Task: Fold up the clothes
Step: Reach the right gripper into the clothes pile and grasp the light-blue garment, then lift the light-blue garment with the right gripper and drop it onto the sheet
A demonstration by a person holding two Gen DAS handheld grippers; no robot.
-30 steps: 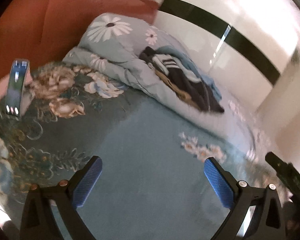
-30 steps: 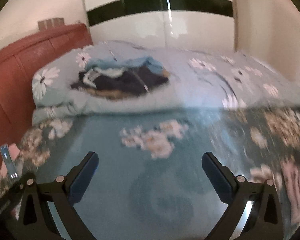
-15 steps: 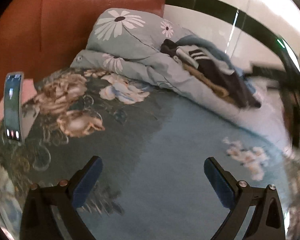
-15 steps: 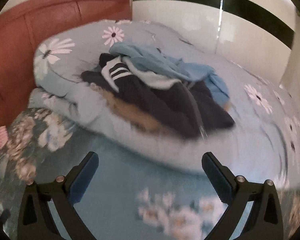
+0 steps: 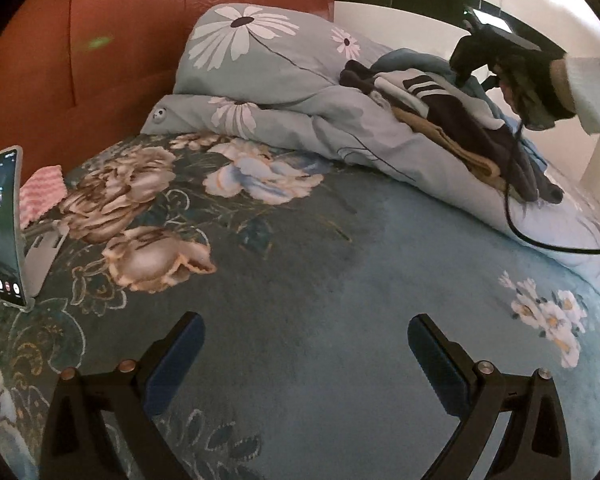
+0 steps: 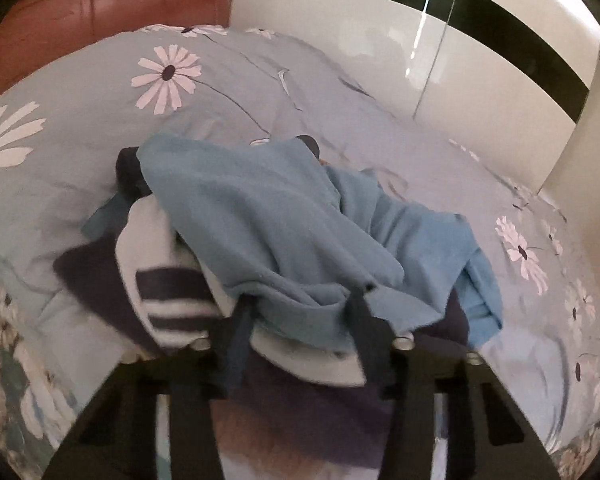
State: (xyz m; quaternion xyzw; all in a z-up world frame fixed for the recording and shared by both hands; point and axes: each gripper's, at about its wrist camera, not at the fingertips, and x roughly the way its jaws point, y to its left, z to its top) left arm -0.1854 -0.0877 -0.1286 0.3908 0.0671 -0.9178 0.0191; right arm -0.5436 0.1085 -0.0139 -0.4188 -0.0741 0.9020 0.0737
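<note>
A pile of clothes lies on a light blue daisy-print duvet at the back of the bed. On top is a light blue garment, over a white and navy striped piece and dark navy and tan pieces. My right gripper has reached into the pile and its jaws have closed in on a fold of the light blue garment. In the left wrist view it hangs over the pile. My left gripper is open and empty, low over the teal floral bedspread.
A red-brown padded headboard stands behind the bed. A phone on a stand and a pink cloth sit at the left. A black cable trails from the right gripper. A white wardrobe with a black band is behind.
My right gripper moved forward onto the clothes pile and its jaws went from wide open to closed on the light blue garment. My left gripper stayed open and turned slightly left.
</note>
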